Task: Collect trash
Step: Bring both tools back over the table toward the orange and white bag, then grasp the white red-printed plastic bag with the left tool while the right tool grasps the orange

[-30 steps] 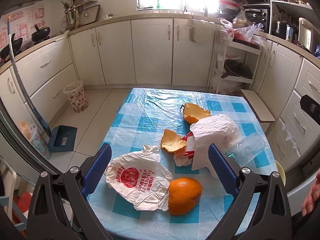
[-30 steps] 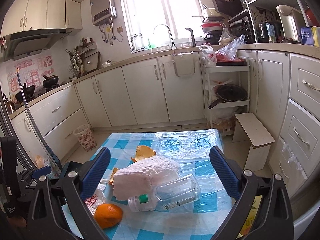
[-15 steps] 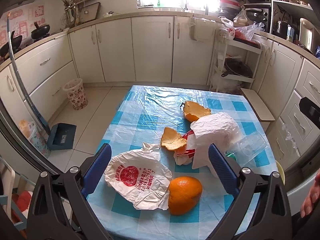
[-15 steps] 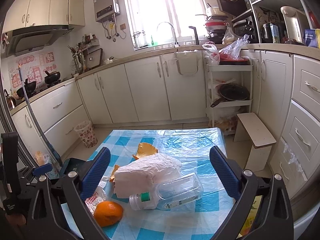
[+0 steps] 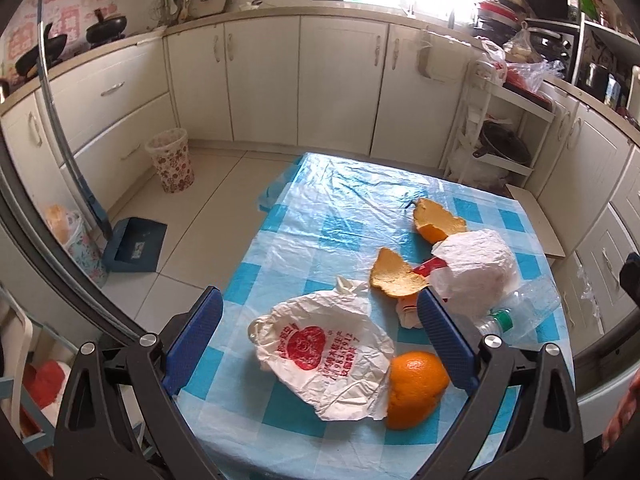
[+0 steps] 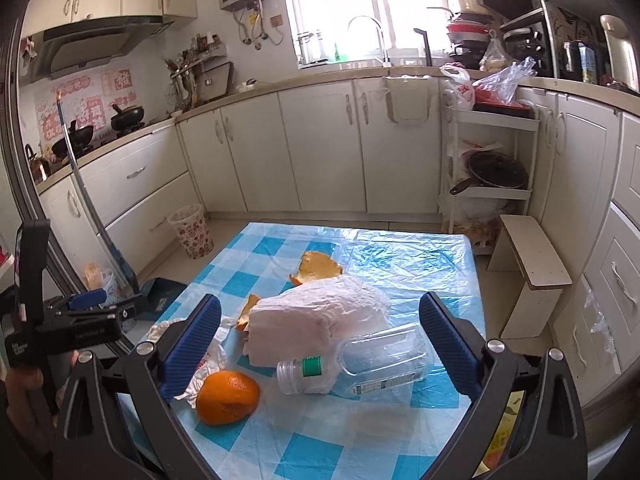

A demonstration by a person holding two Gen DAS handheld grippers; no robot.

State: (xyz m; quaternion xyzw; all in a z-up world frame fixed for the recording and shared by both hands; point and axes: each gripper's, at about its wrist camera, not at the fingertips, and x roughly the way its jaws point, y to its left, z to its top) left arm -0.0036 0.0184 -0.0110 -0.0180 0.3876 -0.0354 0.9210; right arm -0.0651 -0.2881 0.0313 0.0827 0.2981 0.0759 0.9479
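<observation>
Two grippers hover over the near end of a table covered in blue-and-white checked plastic, and both stand with jaws spread wide, holding nothing. The left gripper frames a crumpled white bag with red print, which lies flat at the near left with an orange peel half touching its right edge. The right gripper frames a clear plastic bottle lying on its side, its neck pointing left and its body tucked against a larger white bag.

No piece of trash appears collected yet, so the step in hand is judged to be the first pick. For the printed bag, the left gripper would do well to come down on a raised fold or the knotted handle at its far edge, since a flat film offers little to pinch. The bottle looks thin and light; closing across its body rather than its neck should keep it from squirting out.

Two more peel pieces, one near the middle and one farther off, lie just beside the white bag and could be dragged along with it. A patterned waste basket stands on the floor well beyond the table's far left corner, with a blue dustpan nearer; the open floor between seems unobstructed. The slippery cloth may shift under any sideways pull.
</observation>
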